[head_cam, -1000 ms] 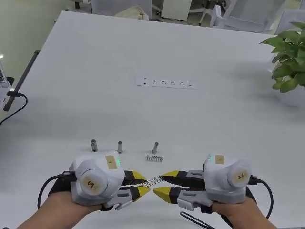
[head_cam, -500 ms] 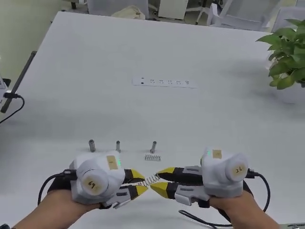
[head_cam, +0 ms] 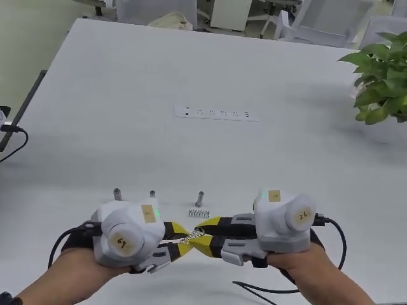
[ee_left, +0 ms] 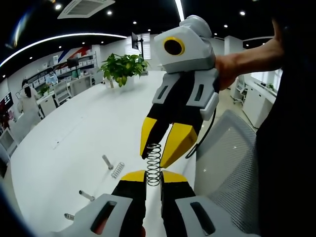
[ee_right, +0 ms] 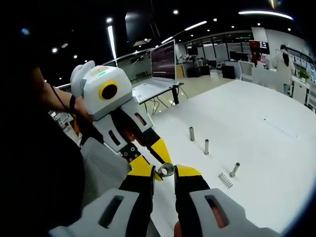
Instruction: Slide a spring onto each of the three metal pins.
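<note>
Holding one spring (ee_left: 154, 165) between both tools, low over the near edge of the white table (head_cam: 267, 165). Clamping its near end with the left gripper (ee_left: 153, 178), jaws drawn together on the coils. Meeting it nose to nose with the right gripper (ee_right: 165, 172), jaws a little apart and straddling the free end, seen end-on as a ring between the tips in the right gripper view. Can't tell whether pinching yet or merely around it. Reading the long axis as roughly level, running gripper to gripper across the bench.

Counting three metal pins upright in a row just beyond the jaw tips: left pin (head_cam: 117, 194) carrying a seated spring (ee_right: 191, 133), middle pin (head_cam: 152, 194) and right pin (head_cam: 200, 199) bare. Noting a loose spring (head_cam: 198, 213) flat on the table just beside the right pin, on the near side.

Judging this as a mid-air regrip, one of three done. Key relation: level spring vs vertical pins, so needs a quarter turn to stand the bore over a pin top. Placing right pin nearly dead ahead of the jaw meeting point, nearer the right gripper; middle pin ahead of the left gripper, nearer that one. Expecting the coils to flex or pop out if squeezed off-centre.
</note>
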`<state>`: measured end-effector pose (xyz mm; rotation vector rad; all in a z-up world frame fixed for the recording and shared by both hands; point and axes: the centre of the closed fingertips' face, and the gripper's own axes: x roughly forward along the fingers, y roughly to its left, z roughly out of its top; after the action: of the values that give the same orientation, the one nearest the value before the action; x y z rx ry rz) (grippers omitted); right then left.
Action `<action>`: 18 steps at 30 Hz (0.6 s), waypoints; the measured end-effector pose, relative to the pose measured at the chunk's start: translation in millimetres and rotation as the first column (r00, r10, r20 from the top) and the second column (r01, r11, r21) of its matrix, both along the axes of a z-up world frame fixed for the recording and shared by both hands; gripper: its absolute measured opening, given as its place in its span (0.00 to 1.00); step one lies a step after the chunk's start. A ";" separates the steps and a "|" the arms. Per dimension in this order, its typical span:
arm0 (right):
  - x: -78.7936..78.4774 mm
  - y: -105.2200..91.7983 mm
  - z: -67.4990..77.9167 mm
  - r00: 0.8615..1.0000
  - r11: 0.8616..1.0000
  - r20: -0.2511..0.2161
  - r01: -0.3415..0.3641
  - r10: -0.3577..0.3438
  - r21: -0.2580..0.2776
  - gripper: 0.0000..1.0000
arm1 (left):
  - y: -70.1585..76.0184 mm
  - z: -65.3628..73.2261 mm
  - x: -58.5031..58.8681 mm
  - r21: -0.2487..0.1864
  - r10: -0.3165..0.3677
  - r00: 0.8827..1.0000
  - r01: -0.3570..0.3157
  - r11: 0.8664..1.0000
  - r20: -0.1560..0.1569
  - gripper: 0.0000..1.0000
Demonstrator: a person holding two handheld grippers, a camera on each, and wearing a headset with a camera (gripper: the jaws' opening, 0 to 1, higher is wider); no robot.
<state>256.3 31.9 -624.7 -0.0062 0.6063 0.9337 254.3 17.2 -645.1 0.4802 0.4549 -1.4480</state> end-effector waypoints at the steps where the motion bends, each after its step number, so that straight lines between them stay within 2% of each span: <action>1: 1.0 0.8 0.2 1.000 1.000 0.002 -0.004 0.004 -0.003 0.13 | -0.4 0.2 0.6 -0.002 0.003 1.000 -0.003 1.000 0.001 0.02; 5: 3.5 6.1 1.9 1.000 1.000 0.009 -0.024 0.024 -0.009 0.11 | -2.2 1.2 2.6 -0.006 0.013 1.000 -0.012 1.000 0.009 0.02; 7: 4.4 6.6 1.1 0.999 0.999 0.006 -0.036 0.036 -0.018 0.10 | -1.9 1.8 2.1 -0.012 0.019 1.000 -0.019 1.000 0.003 0.02; 11: 1.7 6.7 -0.2 0.997 0.995 0.004 -0.079 0.079 -0.062 0.12 | 0.0 0.8 1.8 -0.010 0.021 1.000 -0.021 1.000 0.003 0.02; 16: -3.9 2.2 -2.9 0.989 0.981 -0.006 -0.147 0.148 -0.126 0.14 | 1.4 1.0 1.9 -0.005 0.015 1.000 -0.015 1.000 0.012 0.02; 18: -7.7 0.9 -5.6 0.982 0.968 -0.015 -0.188 0.188 -0.166 0.14 | 1.3 -0.8 1.1 0.002 0.009 1.000 -0.009 1.000 0.019 0.02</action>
<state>248.7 32.8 -630.3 -0.2169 0.6901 1.0638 255.5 18.5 -645.9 0.4930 0.4431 -1.4327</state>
